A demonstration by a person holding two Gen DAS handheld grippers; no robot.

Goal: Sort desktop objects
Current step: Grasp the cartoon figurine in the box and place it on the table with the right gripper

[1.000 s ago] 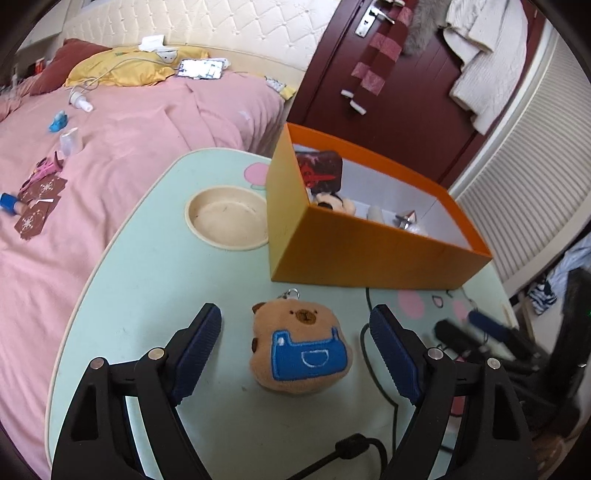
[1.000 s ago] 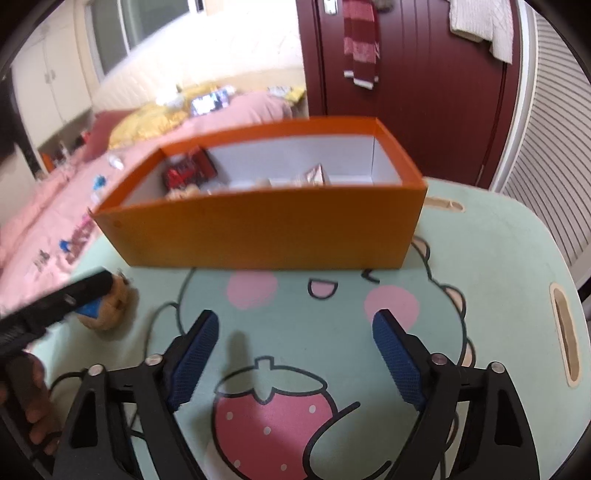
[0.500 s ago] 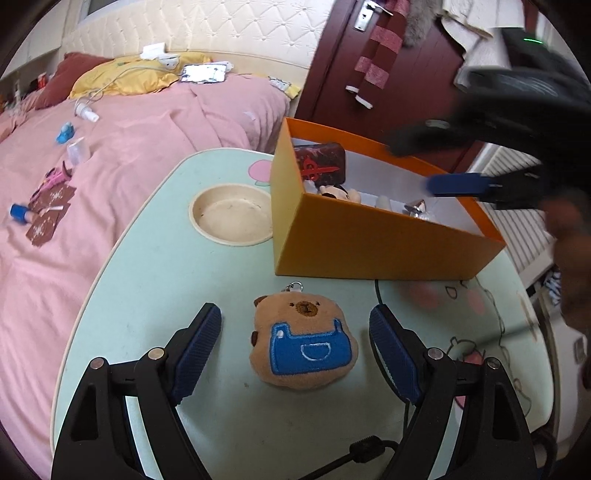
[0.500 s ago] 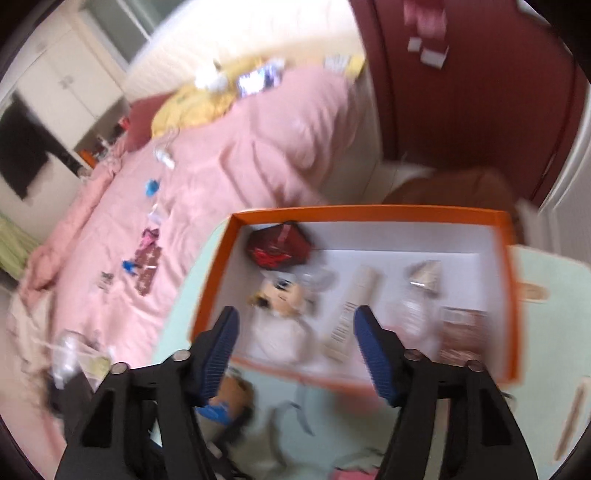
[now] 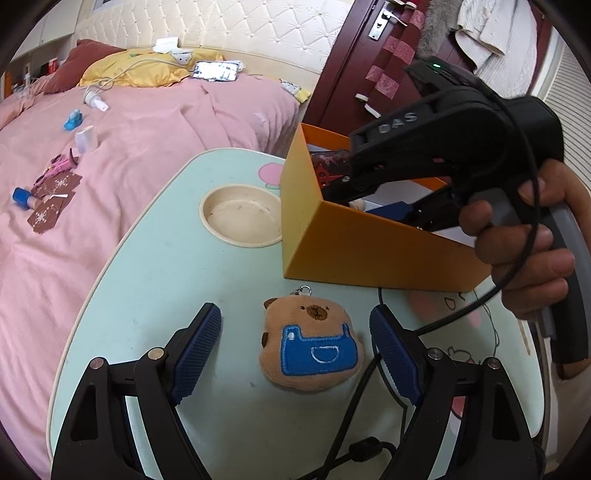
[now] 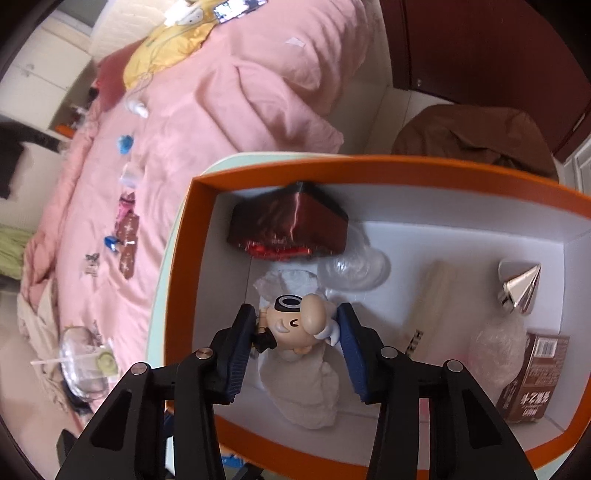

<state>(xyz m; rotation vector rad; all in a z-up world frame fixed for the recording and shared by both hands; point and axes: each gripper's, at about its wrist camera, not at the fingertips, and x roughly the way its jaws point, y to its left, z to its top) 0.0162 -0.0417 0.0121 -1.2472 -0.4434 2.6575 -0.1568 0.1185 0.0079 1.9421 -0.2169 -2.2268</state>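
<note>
A home bedroom: a bed with a rumpled pink quilt [image 5: 155,147] and cream tufted headboard [image 5: 221,33], clothes hung on a dark red door [image 5: 354,74].

— What lies off to the left of the grippers?
— A bed with a pink cover [image 5: 155,122]; on it a yellow pillow [image 5: 140,70], a phone [image 5: 216,71], a small blue bottle [image 5: 20,195] and brown cards [image 5: 51,206].
— And ahead of them?
— A dark red door [image 5: 354,62] with a striped scarf [image 5: 397,48] hanging on it, and beside that a cream garment [image 5: 491,40].
</note>
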